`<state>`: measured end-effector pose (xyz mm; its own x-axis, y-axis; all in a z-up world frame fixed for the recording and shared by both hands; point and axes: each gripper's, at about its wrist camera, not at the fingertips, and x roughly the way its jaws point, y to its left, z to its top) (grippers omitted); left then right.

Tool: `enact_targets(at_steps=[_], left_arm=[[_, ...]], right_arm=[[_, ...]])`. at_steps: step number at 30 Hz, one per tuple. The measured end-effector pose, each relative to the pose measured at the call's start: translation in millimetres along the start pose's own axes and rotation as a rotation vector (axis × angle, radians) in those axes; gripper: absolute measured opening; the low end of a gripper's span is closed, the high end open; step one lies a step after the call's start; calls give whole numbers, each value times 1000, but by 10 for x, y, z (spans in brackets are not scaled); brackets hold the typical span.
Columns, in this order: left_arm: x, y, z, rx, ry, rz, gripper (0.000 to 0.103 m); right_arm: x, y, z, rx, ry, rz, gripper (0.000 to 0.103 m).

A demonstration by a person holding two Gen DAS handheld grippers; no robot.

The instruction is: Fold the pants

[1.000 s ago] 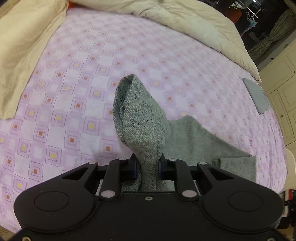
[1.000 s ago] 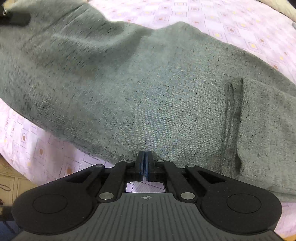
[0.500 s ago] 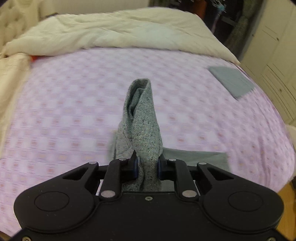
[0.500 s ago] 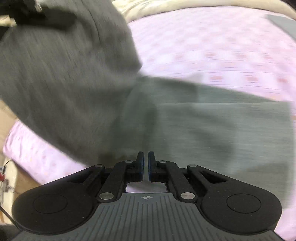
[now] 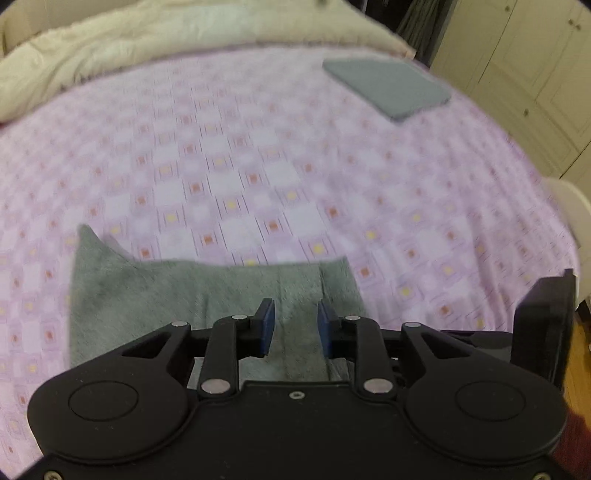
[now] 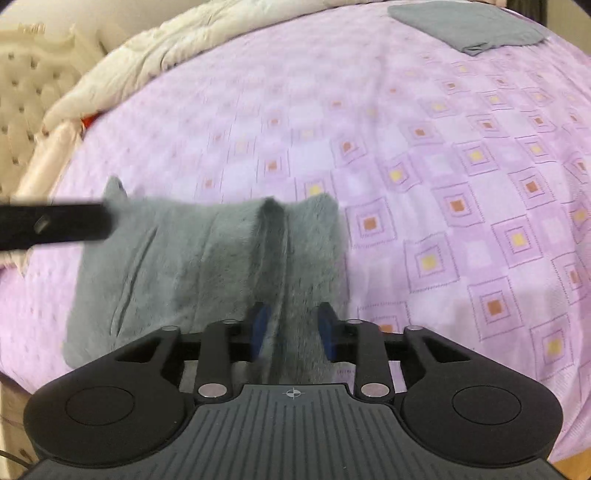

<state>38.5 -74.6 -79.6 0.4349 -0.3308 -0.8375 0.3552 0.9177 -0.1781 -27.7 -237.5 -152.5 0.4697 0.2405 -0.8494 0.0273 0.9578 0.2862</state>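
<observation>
The grey pants (image 5: 166,295) lie folded into a compact block on the purple patterned bedsheet (image 5: 258,166), near the bed's front edge. My left gripper (image 5: 293,326) is open just above the pants, holding nothing. In the right wrist view the pants (image 6: 184,266) show a raised crease down the middle. My right gripper (image 6: 291,328) is open with its fingers on either side of that crease. The left gripper's dark body (image 6: 55,225) crosses the left of this view, and the right gripper's body (image 5: 543,325) shows at the right of the left wrist view.
A folded grey garment (image 5: 388,86) lies at the far right of the bed, also in the right wrist view (image 6: 465,29). A cream duvet (image 5: 129,44) is bunched along the far side. White cupboards (image 5: 535,74) stand to the right. A tufted headboard (image 6: 26,85) is at left.
My left gripper has let go of the pant fabric it held up and is now open over the folded pants. My right gripper has opened from shut. The pants now lie flat.
</observation>
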Motion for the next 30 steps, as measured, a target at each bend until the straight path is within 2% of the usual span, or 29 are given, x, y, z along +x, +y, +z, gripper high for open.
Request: enact_targets(at_steps=[1, 4, 7, 9, 15, 20, 21, 22, 23, 24, 25, 27, 30], left_arm=[[-55, 40, 3, -3, -12, 10, 37], [-141, 250, -122, -13, 0, 105, 37], [-156, 528, -329, -52, 54, 208, 37], [-149, 753, -496, -105, 97, 260, 37], [-228, 1228, -965, -246, 189, 354, 37], [-260, 1445, -1245, -330, 232, 399, 37], [-265, 1488, -1293, -350, 238, 404, 37], [-260, 1526, -1325, -371, 244, 407, 37], [-251, 1551, -1339, -388, 249, 409, 37], [-255, 1590, -1366, -406, 253, 411, 37], [-258, 1617, -1375, -418, 254, 414, 37], [-257, 1661, -1367, -429, 249, 419, 37], [-308, 1641, -1290, -415, 221, 415, 37]], right_arm=[[-28, -30, 13, 14, -12, 8, 30], [-113, -98, 120, 55, -76, 29, 30], [-147, -177, 117, 119, -117, 126, 37], [-24, -194, 134, 137, -86, 165, 48], [330, -226, -19, 168, 62, 125, 50], [320, -1, -74, 132, 93, 149, 50], [309, 51, -58, 117, 101, 146, 49], [315, 109, -46, 89, 109, 140, 43], [284, 190, -16, 45, 106, 139, 21], [205, 294, -2, -13, 88, 106, 8], [149, 422, 44, -87, 69, 82, 8], [-103, 592, 135, -185, 15, 90, 8], [-352, 525, 193, -170, -39, 43, 8]])
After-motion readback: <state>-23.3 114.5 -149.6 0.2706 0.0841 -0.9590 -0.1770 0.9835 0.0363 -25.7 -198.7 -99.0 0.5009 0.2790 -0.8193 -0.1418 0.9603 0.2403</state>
